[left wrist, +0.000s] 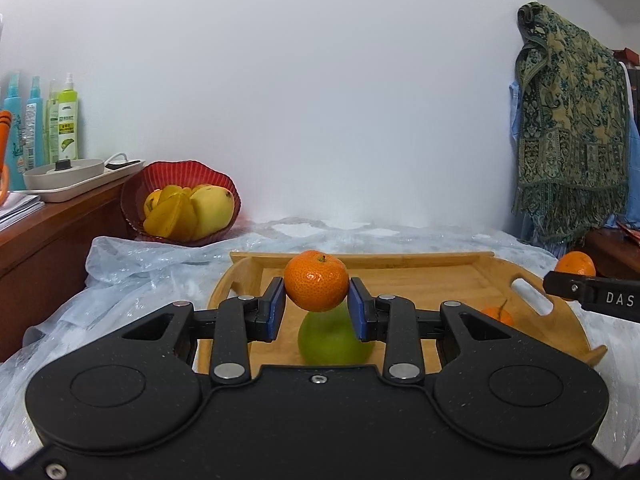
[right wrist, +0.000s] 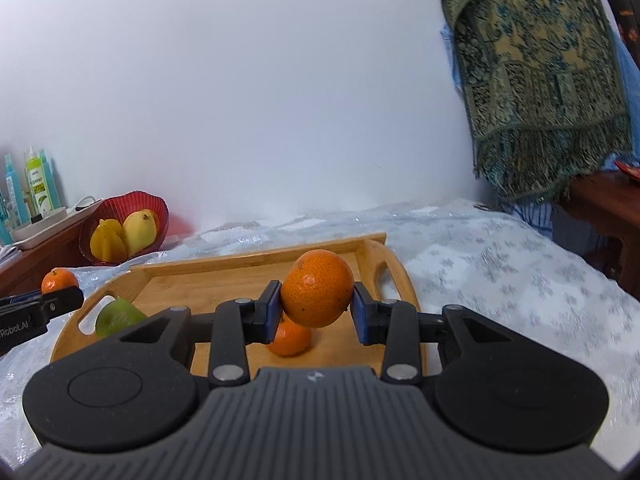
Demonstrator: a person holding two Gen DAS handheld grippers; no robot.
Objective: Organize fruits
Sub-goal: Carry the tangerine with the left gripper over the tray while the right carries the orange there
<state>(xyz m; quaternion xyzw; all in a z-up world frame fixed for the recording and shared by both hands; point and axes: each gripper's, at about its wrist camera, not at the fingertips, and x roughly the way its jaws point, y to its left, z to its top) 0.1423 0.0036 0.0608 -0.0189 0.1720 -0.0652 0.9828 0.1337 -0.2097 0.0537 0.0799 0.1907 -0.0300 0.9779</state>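
Note:
My left gripper (left wrist: 317, 300) is shut on a mandarin (left wrist: 316, 281) and holds it above the wooden tray (left wrist: 420, 280), over a green fruit (left wrist: 332, 338) lying on the tray. My right gripper (right wrist: 316, 304) is shut on another mandarin (right wrist: 318, 288), held above the tray (right wrist: 192, 280). A third mandarin (right wrist: 290, 338) lies on the tray under it. The green fruit (right wrist: 118, 316) shows at the tray's left end. The right gripper's mandarin (left wrist: 575, 264) shows at the right edge of the left wrist view, and the left one's (right wrist: 59, 279) at the left edge of the right wrist view.
A red bowl (left wrist: 180, 176) with yellow fruits stands at the back left by the wall. A wooden side table (left wrist: 60, 224) holds spray bottles and a white tray. A patterned cloth (left wrist: 572, 120) hangs at the right. Clear plastic sheeting (right wrist: 500, 260) covers the surface.

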